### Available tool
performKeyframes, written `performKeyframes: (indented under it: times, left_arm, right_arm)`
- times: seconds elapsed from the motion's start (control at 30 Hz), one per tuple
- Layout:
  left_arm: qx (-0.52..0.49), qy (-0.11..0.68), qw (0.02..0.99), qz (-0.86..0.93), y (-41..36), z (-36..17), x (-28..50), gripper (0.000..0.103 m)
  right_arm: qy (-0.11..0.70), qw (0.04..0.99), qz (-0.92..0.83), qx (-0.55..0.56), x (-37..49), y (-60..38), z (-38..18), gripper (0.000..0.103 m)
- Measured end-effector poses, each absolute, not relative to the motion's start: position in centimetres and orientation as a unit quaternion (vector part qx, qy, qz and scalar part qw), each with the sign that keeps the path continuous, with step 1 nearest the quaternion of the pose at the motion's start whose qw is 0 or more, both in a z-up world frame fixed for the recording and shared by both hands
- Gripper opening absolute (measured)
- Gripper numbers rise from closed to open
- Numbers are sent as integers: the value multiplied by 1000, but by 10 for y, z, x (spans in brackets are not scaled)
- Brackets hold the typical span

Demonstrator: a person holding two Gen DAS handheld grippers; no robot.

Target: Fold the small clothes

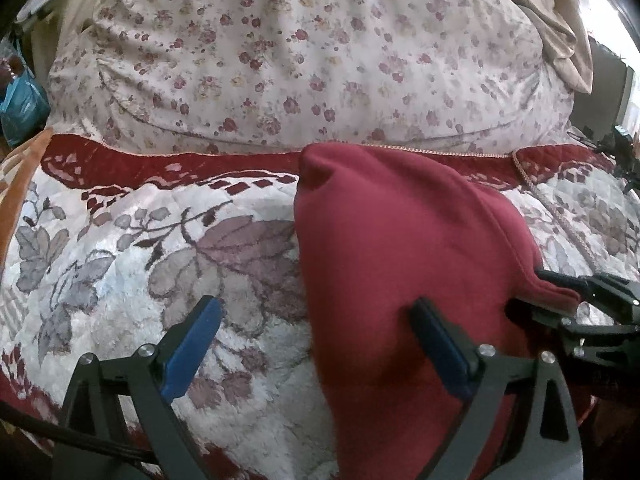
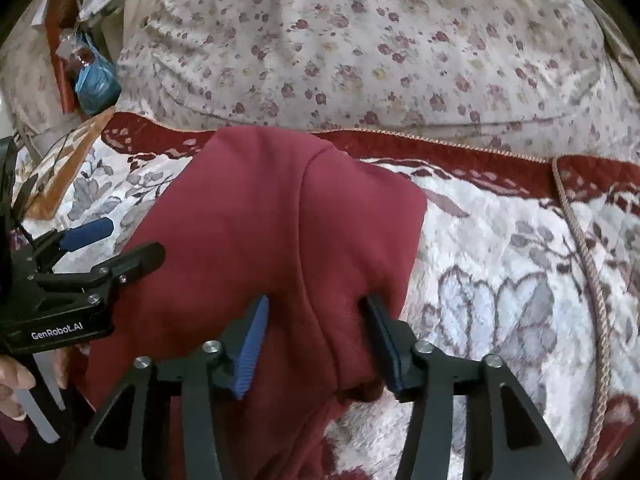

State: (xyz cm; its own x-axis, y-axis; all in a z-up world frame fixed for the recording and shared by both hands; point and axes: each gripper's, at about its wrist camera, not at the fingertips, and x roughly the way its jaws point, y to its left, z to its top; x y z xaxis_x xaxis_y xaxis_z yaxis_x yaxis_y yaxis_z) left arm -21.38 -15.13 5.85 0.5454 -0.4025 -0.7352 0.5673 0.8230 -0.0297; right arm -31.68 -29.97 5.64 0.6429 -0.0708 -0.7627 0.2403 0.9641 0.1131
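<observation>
Nearest me, my right tongs (image 2: 316, 340) straddle a thick bunch of the dark red garment (image 2: 280, 216); the blue pads sit at either side of the cloth, and I cannot tell whether they press it or merely flank it. My left tongs (image 1: 316, 344) stand wide apart, one finger over bare blanket, the other resting on the red cloth, gripping nothing.

The garment lies humped and creased on the flowered plush blanket (image 1: 120, 264) covering the bed. I judge the folding only partly done: no neat flat rectangle shows yet.

To the left and right of the garment the blanket is bare, giving room to spread. A braided cord (image 2: 592, 280) crosses the right side. Farthest off, a floral quilt (image 1: 300, 48) bulges up, closing off the far edge.
</observation>
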Motion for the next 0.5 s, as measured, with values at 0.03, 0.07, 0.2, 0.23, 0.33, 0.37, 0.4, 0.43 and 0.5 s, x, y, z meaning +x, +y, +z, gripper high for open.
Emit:
performKeyframes:
  times: [0.03, 0.07, 0.2, 0.23, 0.33, 0.37, 0.4, 0.43, 0.5]
  left_arm:
    - [106, 386, 873, -278, -151, 59, -215, 96]
    - [106, 384, 874, -279, -150, 59, -216, 96]
    - [110, 373, 878, -278, -145, 62, -221, 96]
    - [110, 369, 880, -278, -143, 63, -222, 96]
    - [119, 356, 886, -273, -136, 69, -228, 96]
    - [123, 353, 888, -269, -134, 70, -229, 96]
    - [127, 351, 889, -266, -133, 71, -230, 96]
    - [130, 350, 890, -263, -131, 72, -230, 96]
    - [132, 345, 892, -259, -127, 75, -231, 96]
  right_arm:
    - [415, 900, -84, 108, -318, -300, 55, 66]
    - [415, 899, -84, 110, -319, -300, 54, 66]
    - [411, 899, -94, 117, -321, -298, 57, 67]
    - [408, 900, -96, 122, -325, -296, 61, 67]
    - [391, 908, -100, 115, -336, -288, 75, 71]
    - [385, 910, -110, 111, -340, -285, 79, 76]
    - [380, 911, -116, 113, -344, -283, 82, 84]
    - [372, 913, -121, 118, -348, -281, 85, 87]
    - [360, 915, -129, 129, -354, -280, 91, 88]
